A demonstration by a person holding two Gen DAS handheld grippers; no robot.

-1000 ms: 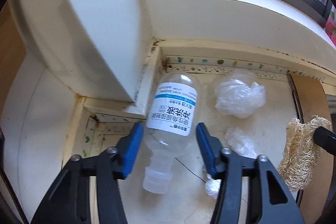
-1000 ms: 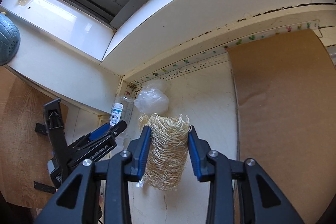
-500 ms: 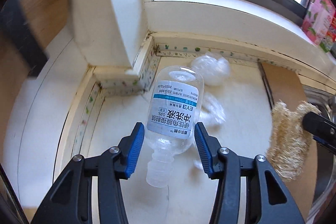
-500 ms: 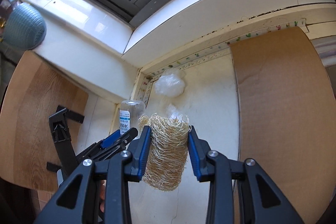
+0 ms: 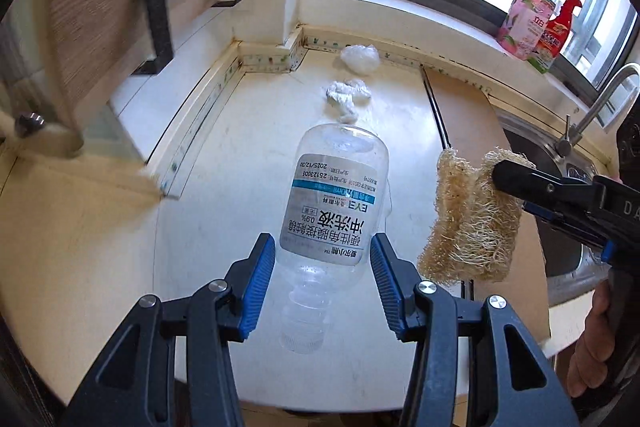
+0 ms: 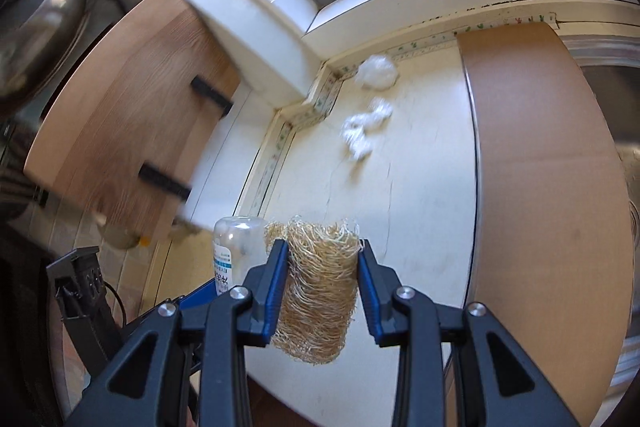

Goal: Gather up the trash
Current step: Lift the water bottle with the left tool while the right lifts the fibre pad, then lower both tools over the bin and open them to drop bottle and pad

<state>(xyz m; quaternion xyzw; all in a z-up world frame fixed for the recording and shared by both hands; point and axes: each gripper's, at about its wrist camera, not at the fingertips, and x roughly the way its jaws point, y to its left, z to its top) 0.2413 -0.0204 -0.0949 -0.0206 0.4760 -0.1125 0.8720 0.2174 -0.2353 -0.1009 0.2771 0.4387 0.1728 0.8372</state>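
Note:
My left gripper (image 5: pixel 322 259) is shut on a clear plastic bottle (image 5: pixel 336 203) with a white and blue label, held above the white counter with its neck toward me. My right gripper (image 6: pixel 323 267) is shut on a tan loofah sponge (image 6: pixel 318 291), also lifted off the counter. The loofah (image 5: pixel 468 223) shows in the left wrist view just right of the bottle. The bottle (image 6: pixel 230 251) shows in the right wrist view just left of the loofah. Two pieces of trash lie on the counter near the back corner: a crumpled clear plastic wad (image 5: pixel 360 57) and a white crumpled wrapper (image 5: pixel 344 99).
A brown cardboard sheet (image 6: pixel 548 163) covers the counter's right side next to a steel sink (image 5: pixel 560 163) with a faucet (image 5: pixel 600 99). A wooden cabinet door (image 5: pixel 104 11) with black handles stands at the left. Pink and red bottles (image 5: pixel 536 23) stand on the windowsill.
Both grippers have pulled back and up from the back corner with the bottle and the loofah. The plastic wad and the wrapper now lie farther away on the counter.

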